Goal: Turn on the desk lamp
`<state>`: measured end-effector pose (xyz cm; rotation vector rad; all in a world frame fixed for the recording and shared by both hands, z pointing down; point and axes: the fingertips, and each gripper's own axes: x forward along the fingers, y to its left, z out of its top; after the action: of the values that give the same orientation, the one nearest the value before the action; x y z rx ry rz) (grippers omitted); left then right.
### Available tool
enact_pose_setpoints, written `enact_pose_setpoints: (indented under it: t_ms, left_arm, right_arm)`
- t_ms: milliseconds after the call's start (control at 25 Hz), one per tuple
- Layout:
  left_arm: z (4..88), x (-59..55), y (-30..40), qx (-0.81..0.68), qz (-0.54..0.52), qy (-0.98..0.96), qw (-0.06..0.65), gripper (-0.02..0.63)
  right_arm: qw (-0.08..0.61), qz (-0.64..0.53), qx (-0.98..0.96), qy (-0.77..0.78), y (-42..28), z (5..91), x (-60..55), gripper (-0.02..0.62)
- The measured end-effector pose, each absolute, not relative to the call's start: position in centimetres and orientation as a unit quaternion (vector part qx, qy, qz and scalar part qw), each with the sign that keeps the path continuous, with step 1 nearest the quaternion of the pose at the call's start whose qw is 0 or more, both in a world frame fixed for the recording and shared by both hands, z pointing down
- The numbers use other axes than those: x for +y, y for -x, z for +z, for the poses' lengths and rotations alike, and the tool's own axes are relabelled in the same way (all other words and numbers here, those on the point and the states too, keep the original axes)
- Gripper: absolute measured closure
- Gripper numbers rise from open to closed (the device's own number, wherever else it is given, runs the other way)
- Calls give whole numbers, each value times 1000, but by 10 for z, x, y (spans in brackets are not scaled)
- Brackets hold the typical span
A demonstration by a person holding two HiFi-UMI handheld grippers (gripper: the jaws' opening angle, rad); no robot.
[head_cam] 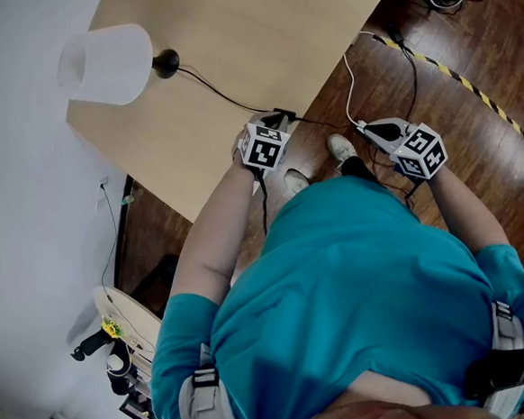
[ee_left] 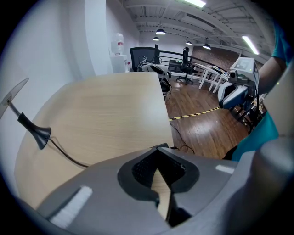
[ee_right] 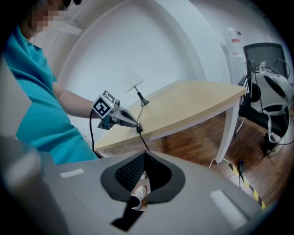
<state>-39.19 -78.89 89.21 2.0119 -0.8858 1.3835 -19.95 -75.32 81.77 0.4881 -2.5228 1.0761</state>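
Note:
The desk lamp, with a white shade (head_cam: pixel 106 64) and a small black base (head_cam: pixel 166 62), stands at the far left of the light wood table (head_cam: pixel 257 33). Its black cord (head_cam: pixel 221 96) runs to an inline switch (head_cam: pixel 282 115) at the near table edge. My left gripper (head_cam: pixel 279 119) is shut, its tip at that switch (ee_right: pixel 138 129); whether it touches is unclear. The left gripper view shows the jaws (ee_left: pixel 161 149) together, with the lamp base (ee_left: pixel 40 135) to the far left. My right gripper (head_cam: pixel 365 130) is shut, holds nothing and hangs off the table over the wood floor.
A white wall borders the table on the left. A white cable (head_cam: pixel 350 84) and yellow-black tape (head_cam: pixel 469 88) lie on the floor at right. An office chair (ee_right: pixel 268 101) stands past the white table leg (ee_right: pixel 227 133). The person's shoes (head_cam: pixel 340 145) are below the table edge.

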Motion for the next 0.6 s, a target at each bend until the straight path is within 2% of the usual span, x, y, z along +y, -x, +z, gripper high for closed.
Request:
enact_pose_setpoints:
  t_ms: [240, 480, 600]
  left_arm:
    - [895, -787, 391, -320, 539, -733, 265, 604]
    - [895, -785, 386, -295, 585, -720, 229, 606]
    - [895, -784, 387, -295, 580, -720, 242, 604]
  right_arm:
    - [176, 381, -891, -172, 200, 818, -752, 594]
    - [176, 381, -891, -171, 201, 816, -752, 594]
    - [176, 381, -891, -171, 202, 816, -752, 594]
